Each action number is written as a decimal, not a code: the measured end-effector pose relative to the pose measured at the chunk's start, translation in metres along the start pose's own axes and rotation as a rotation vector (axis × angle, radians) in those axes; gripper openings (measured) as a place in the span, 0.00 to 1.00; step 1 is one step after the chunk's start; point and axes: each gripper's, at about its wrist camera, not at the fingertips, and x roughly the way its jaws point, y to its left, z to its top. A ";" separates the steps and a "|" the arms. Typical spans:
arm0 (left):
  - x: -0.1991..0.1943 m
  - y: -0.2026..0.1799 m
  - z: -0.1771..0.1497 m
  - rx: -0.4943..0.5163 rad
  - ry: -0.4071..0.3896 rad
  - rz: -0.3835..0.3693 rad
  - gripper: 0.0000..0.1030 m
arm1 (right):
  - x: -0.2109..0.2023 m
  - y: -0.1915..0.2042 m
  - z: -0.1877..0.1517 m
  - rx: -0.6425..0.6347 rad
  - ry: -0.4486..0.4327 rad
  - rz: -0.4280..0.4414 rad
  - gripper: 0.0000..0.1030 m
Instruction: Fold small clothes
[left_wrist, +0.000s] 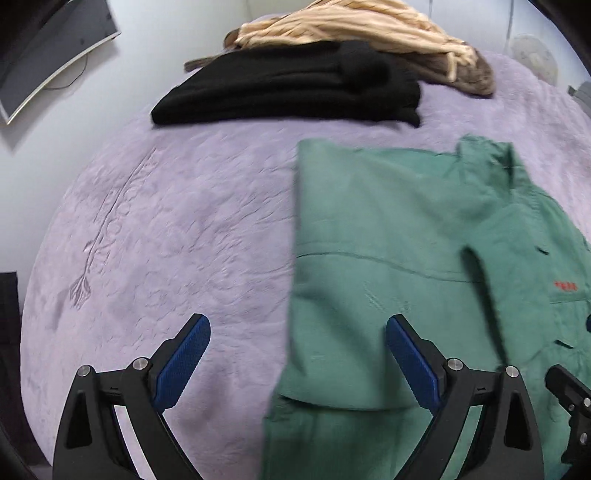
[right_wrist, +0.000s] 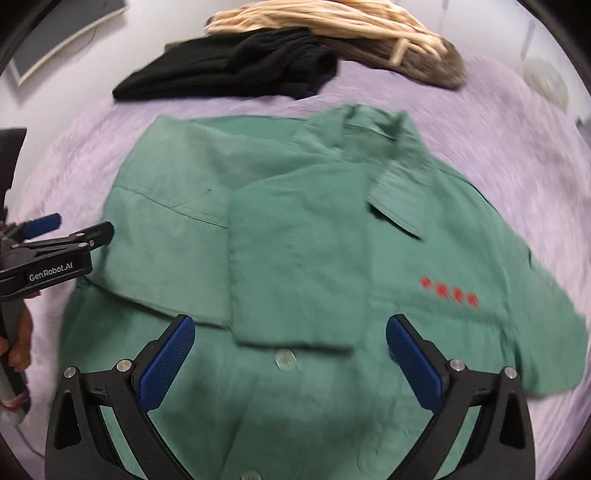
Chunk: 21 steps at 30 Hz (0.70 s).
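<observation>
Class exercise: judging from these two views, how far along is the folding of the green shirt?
Done: one side and sleeve of the green shirt already lie folded over its front. In hand: nothing; left gripper and right gripper are both open. Left: the other sleeve still spreads on the purple blanket.

Both fisheye views are taken from the grippers, angled steeply down from close above a lilac bedspread (left_wrist: 155, 236), the left wrist view centred over the left edge of a green shirt (left_wrist: 388, 236), the right wrist view over its middle, and shirt and black garment (right_wrist: 229, 70) are shared.
</observation>
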 end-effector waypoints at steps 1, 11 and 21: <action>0.011 0.006 -0.002 -0.016 0.022 0.023 0.94 | 0.012 0.008 0.004 -0.028 0.006 -0.037 1.00; 0.043 0.016 -0.013 -0.023 0.047 0.018 0.94 | 0.007 -0.107 -0.002 0.329 -0.077 0.012 0.22; 0.041 0.016 -0.001 -0.026 0.069 0.016 0.94 | 0.015 -0.247 -0.100 0.991 -0.053 0.354 0.70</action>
